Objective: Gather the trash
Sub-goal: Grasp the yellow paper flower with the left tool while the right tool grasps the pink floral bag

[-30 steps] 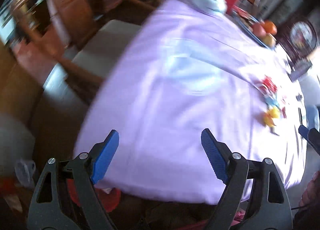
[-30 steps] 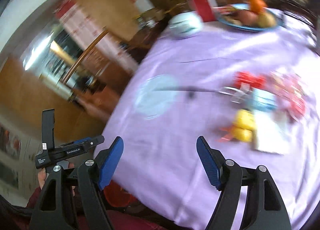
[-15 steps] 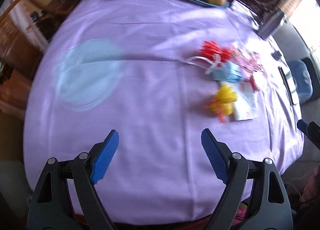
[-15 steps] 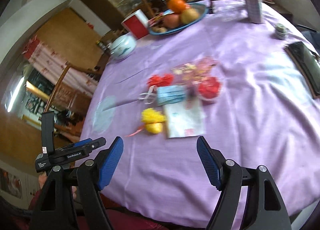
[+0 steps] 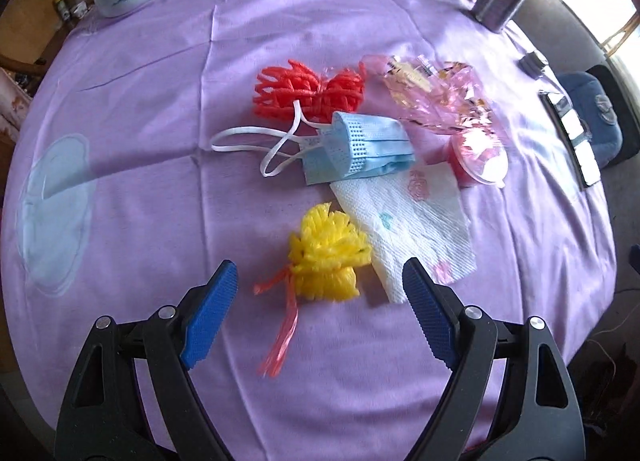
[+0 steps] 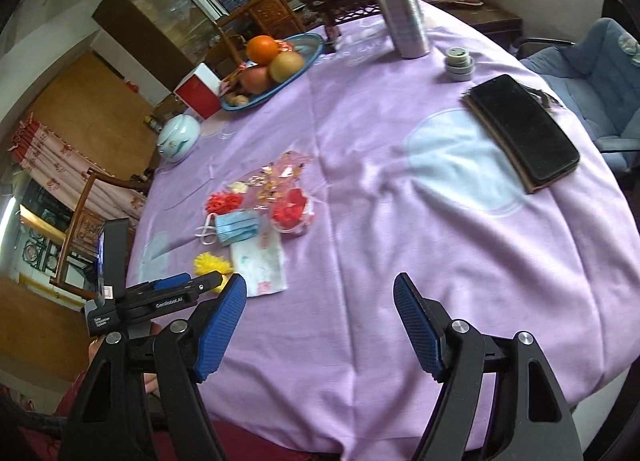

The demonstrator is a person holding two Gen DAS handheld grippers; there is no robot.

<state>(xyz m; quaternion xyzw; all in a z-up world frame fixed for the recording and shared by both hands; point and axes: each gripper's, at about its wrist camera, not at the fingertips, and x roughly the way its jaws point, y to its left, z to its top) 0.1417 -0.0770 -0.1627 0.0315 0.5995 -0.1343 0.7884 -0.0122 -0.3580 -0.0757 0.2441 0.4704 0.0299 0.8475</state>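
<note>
Centrally on the tabletop [image 5: 132, 109] lies the trash: yellow foam net [image 5: 328, 257] nearest, face mask [image 5: 360, 149] behind, long axis running left–right, loops pointing left. Left hand-held gripper [image 5: 320, 313] and right hand-held gripper [image 6: 320, 321] hang open, empty. Risk: springy net may slip free.
</note>
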